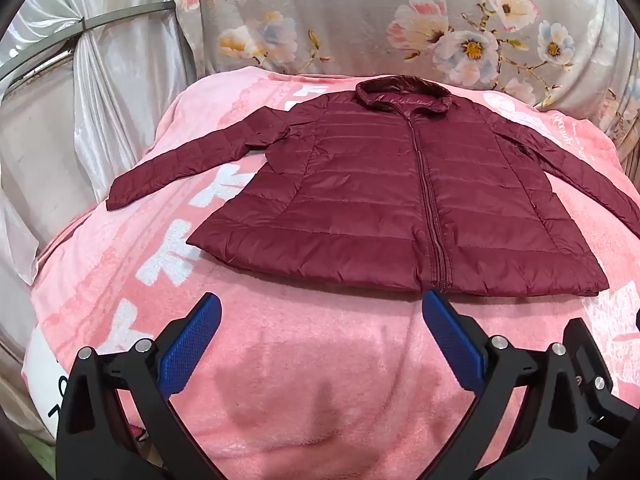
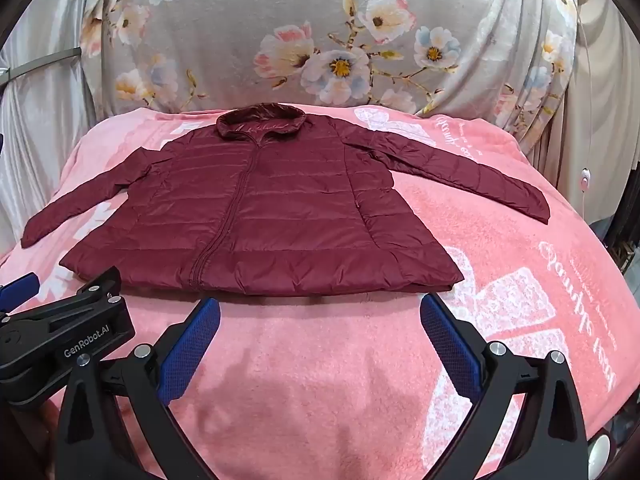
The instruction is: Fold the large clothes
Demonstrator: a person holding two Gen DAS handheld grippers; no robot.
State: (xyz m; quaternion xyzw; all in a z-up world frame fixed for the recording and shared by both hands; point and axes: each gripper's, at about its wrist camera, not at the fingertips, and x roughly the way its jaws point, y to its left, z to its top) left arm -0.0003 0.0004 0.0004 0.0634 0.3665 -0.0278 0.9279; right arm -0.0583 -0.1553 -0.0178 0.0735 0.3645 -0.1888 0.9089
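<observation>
The left gripper [image 1: 322, 306] had its two blue fingers [image 1: 191, 346] spread wide apart, with nothing between them. It hung over the pink blanket [image 1: 304, 380] and pointed down at a slant. The right gripper [image 2: 320, 308] was the same: its blue fingers [image 2: 450, 344] stood wide apart and held nothing. In the right wrist view, the left gripper's black body showed at 9 o'clock, just beside the right one.

Past the fingertips, at 12 o'clock, lay the dark red puffy jacket [image 1: 380, 204]. It was flat on the blanket, front side up, with its zipper [image 1: 430, 208] closed from top to bottom. Its bottom edge was near the fingertips of both grippers but not touching them. The collar [image 1: 404, 94] lay at the far end. One sleeve [image 1: 188, 160] stretched out toward 9 o'clock, and the other sleeve [image 2: 468, 172] stretched out toward 3 o'clock.

The blanket had white letters and shapes on it. Behind the jacket, at 12 o'clock, hung a grey cloth with flowers [image 1: 400, 12]. A shiny white curtain [image 1: 104, 80] hung at 10 o'clock in the left wrist view.
</observation>
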